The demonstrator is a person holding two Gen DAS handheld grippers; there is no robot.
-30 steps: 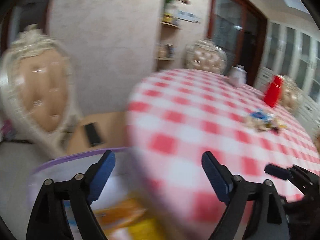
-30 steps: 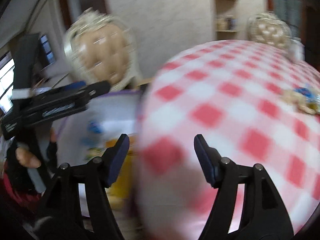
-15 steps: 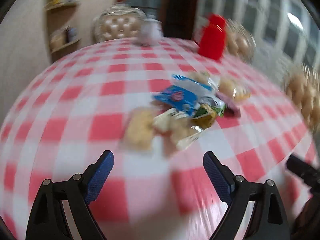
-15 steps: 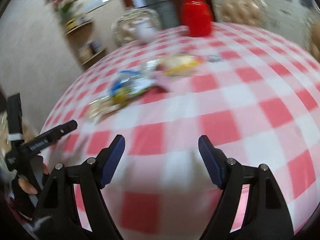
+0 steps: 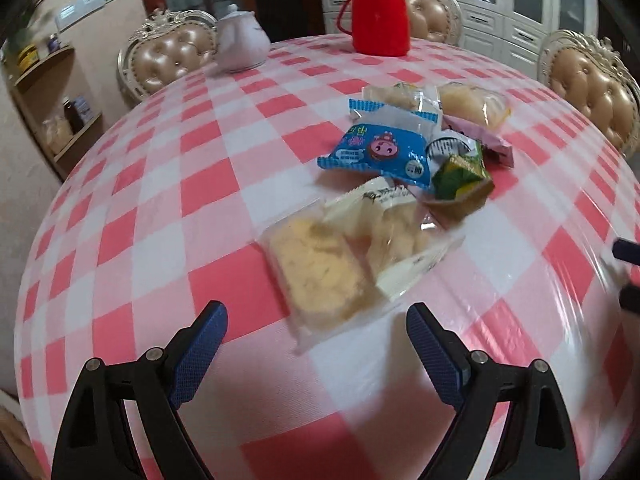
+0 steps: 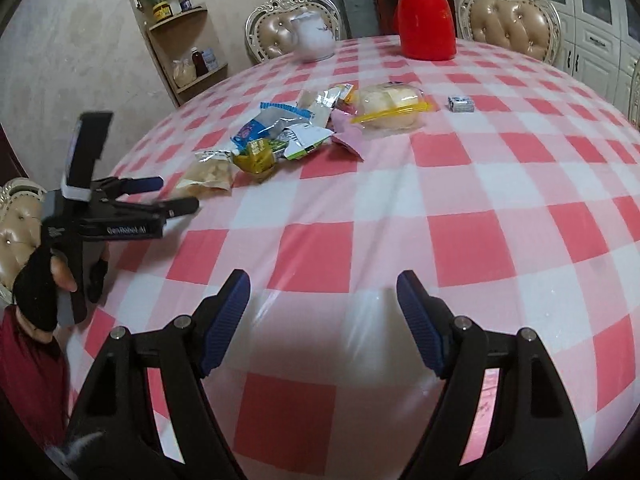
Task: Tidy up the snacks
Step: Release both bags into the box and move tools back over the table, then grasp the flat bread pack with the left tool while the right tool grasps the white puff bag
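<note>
The snack pile (image 5: 416,160) lies on the red-and-white checked tablecloth (image 5: 168,208), toward the middle of the round table. Nearest the left gripper (image 5: 316,354) is a clear packet of pale yellow cake (image 5: 316,268), with a second clear wrapper of pastry pieces (image 5: 396,236) overlapping its right side. Behind these sit a blue cartoon-printed packet (image 5: 380,152), a green and yellow packet (image 5: 460,178), a pink wrapper (image 5: 484,136) and 2 more clear-wrapped pastries (image 5: 472,102) at the far side of the heap. From the right wrist view the same pile (image 6: 296,132) lies up and to the left, and a small blue-and-white box (image 6: 461,103) sits alone, apart from the pile on its right. The left gripper's blue-padded fingers (image 5: 198,354) stand wide apart with nothing between them, hovering over the cloth just short of the cake packet. The right gripper (image 6: 323,322) is also spread, its jaws holding nothing, over bare cloth well short of the snacks. A gloved hand (image 6: 38,284) grips the left gripper's handle at the left edge of the right wrist view. At the far edge of the table stand a red thermos jug (image 5: 380,12) and a white teapot (image 5: 240,44), with tufted chairs (image 5: 172,58) around it and a corner shelf (image 6: 188,52) against the wall.
</note>
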